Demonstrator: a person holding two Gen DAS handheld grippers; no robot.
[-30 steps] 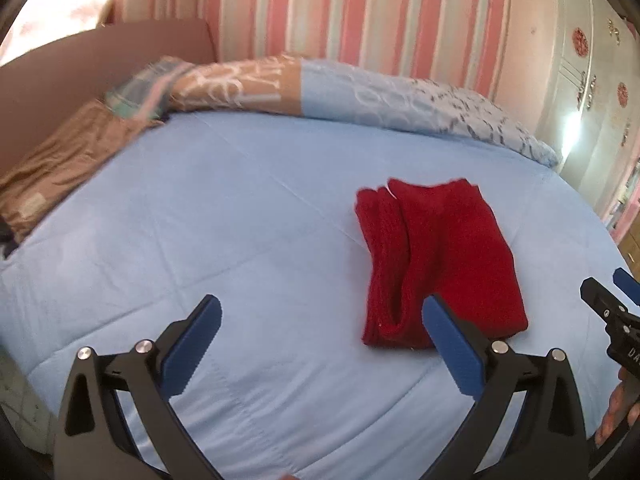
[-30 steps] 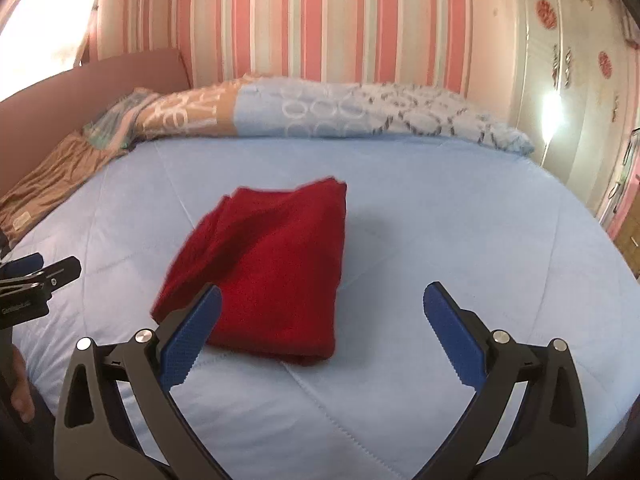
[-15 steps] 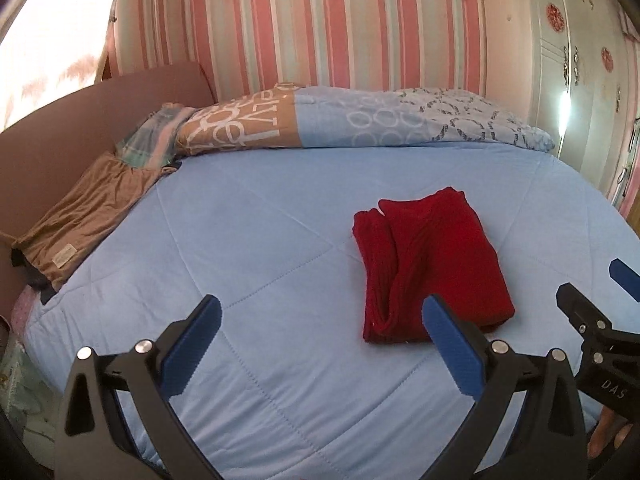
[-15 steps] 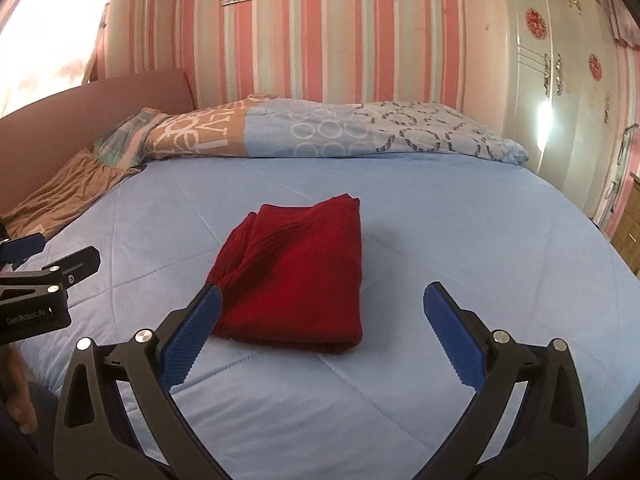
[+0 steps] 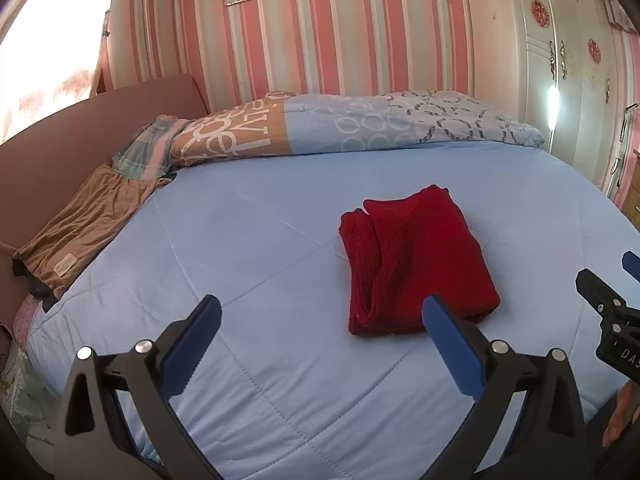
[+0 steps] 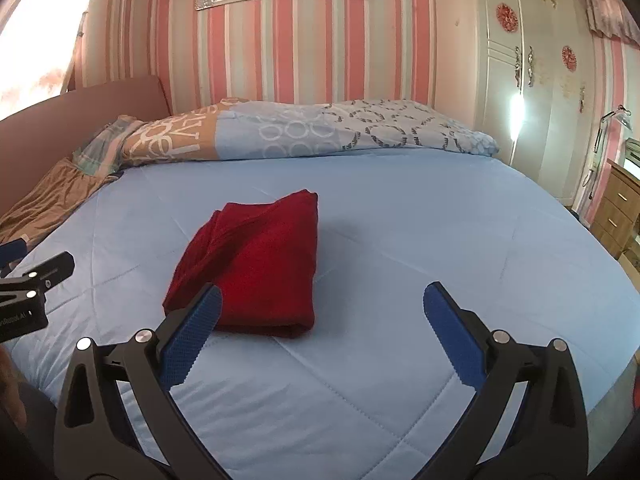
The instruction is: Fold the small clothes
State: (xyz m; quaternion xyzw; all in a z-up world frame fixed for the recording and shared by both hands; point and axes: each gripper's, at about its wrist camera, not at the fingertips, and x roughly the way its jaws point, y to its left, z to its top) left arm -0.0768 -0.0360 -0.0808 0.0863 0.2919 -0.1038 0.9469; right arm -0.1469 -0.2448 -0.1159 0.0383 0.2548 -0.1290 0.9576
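Note:
A red knitted garment [image 5: 416, 264] lies folded into a compact rectangle on the light blue bedspread [image 5: 260, 264]; it also shows in the right wrist view [image 6: 256, 268]. My left gripper [image 5: 320, 320] is open and empty, held above the bed's near edge, to the garment's near left. My right gripper [image 6: 320, 312] is open and empty, held above the near edge, to the garment's near right. Each gripper shows at the side of the other's view.
A patterned pillow [image 5: 340, 128] lies along the head of the bed. A brown garment [image 5: 80, 228] lies at the left edge by the headboard. A white wardrobe [image 6: 540, 80] and a wooden drawer unit [image 6: 616, 216] stand to the right.
Both grippers have drawn back and risen from the folded red garment, which stays on the bed. Both remain open.

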